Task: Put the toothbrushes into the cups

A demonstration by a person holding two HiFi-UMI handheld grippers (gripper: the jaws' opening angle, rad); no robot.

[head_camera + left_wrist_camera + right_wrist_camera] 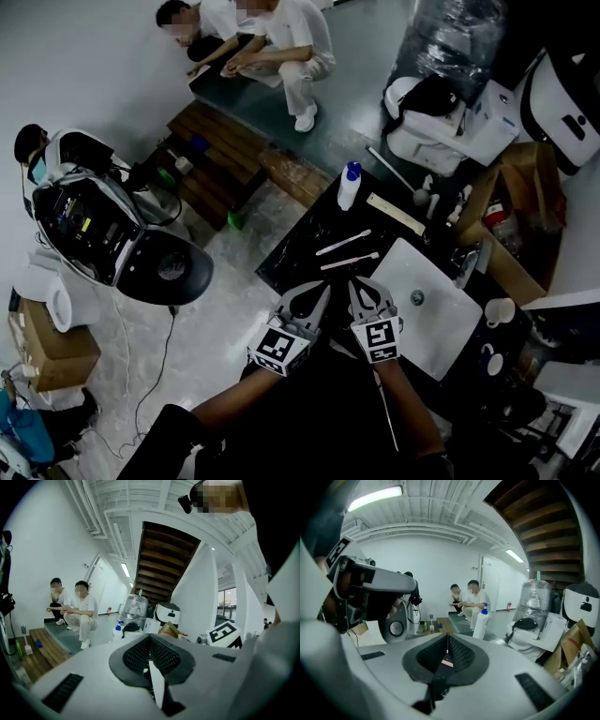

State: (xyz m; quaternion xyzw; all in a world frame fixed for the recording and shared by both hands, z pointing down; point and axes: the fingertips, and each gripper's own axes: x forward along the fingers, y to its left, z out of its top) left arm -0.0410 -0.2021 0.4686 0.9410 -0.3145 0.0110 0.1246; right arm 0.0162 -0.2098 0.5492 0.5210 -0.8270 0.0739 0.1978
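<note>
On the dark table (pixel 298 246), just left of the white sink (pixel 441 314), lie the task's things; a bottle with a blue cap (pixel 349 186) stands at the far edge.

Left tool (pixel 322 289) and right tool (pixel 356 281) sit side by side at the near edge, tips toward the brushes; each gripper view shows jaws pressed together with nothing held.

A pale cup (pixel 500 311) stands right of the sink, well apart from the brushes.

Farther toothbrush (pixel 343 243) and nearer toothbrush (pixel 350 262) lie flat, roughly parallel, close together, not touching; the nearer one is just ahead of the tools.

Judgement: light, stiff, thin, probably slick plastic; lying flat leaves little to pinch; take one mid-handle across its narrow width, away from the bristles.
</note>
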